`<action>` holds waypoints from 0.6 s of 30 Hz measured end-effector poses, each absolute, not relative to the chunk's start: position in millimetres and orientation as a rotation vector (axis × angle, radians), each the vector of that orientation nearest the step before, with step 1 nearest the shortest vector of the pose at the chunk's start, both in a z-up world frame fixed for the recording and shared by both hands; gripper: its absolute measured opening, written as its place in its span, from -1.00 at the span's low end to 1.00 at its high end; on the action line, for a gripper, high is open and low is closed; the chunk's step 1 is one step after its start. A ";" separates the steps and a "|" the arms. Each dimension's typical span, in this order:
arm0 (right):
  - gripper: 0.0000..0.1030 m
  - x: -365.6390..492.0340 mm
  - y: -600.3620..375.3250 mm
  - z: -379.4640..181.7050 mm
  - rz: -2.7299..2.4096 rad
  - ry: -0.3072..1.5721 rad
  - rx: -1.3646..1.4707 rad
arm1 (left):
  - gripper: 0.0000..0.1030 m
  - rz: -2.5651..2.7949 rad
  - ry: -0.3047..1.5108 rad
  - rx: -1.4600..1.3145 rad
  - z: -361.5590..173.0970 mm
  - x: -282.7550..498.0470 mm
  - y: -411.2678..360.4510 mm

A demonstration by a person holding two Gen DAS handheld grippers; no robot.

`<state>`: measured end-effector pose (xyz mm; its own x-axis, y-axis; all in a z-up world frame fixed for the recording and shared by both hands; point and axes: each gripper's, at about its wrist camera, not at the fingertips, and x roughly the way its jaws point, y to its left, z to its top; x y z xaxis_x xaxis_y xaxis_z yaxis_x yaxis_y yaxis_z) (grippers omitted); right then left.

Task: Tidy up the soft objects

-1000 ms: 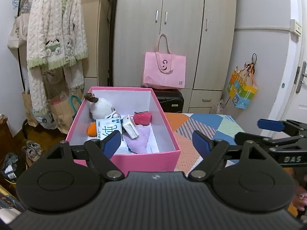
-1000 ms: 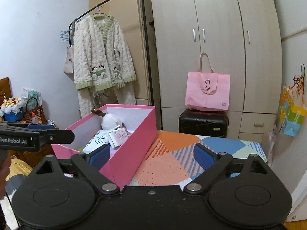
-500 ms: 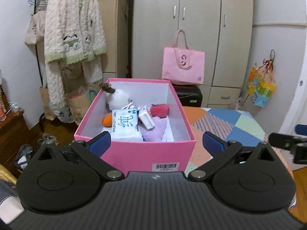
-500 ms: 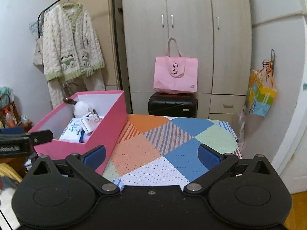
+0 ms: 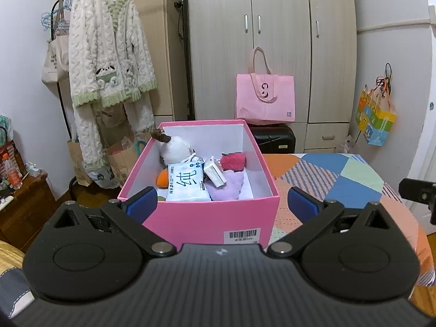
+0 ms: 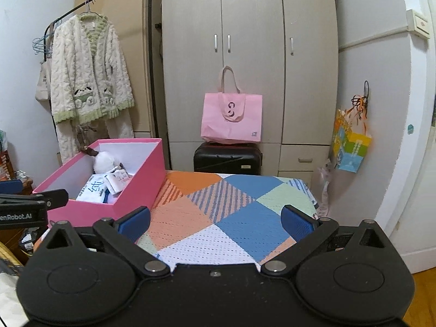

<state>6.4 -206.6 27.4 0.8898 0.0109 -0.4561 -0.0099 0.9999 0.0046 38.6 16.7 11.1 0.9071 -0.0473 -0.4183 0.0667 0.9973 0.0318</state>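
A: Container?
B: One open pink cardboard box (image 5: 200,219), white inside, barcode label on its near wall, standing at the left edge of the worktop with the patchwork cloth (image 6: 231,212).

A: Contents?
B: White plush toy with a dark head (image 5: 174,147) at the far left; orange soft piece (image 5: 162,177); white wet-wipe pack with blue lettering (image 5: 186,184); small white carton (image 5: 214,173) lying tilted; lilac plush (image 5: 230,184); magenta plush (image 5: 233,161) at the far right. All lie inside the box.

A: Left gripper (image 5: 222,200)?
B: Blue-padded fingers have just spread wide; they pinch nothing, and the box's near wall sits beyond them.

A: Right gripper (image 6: 215,219)?
B: Fingers spread over bare cloth, nothing between them, box off to its left.
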 end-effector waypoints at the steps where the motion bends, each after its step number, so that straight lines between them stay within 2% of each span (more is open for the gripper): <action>1: 1.00 6.2 -206.0 26.7 0.010 0.475 -0.001 | 1.00 -0.056 0.426 0.041 10.6 36.9 16.0; 18: 1.00 -5.3 -202.2 20.0 -0.030 0.475 -0.039 | 1.00 -0.024 0.447 0.083 5.4 29.1 8.9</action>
<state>-5.3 -202.2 20.0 0.8889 -0.0380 -0.4566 0.0200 0.9988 -0.0442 29.1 8.9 5.4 0.9013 -0.0045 -0.4331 0.0411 0.9963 0.0751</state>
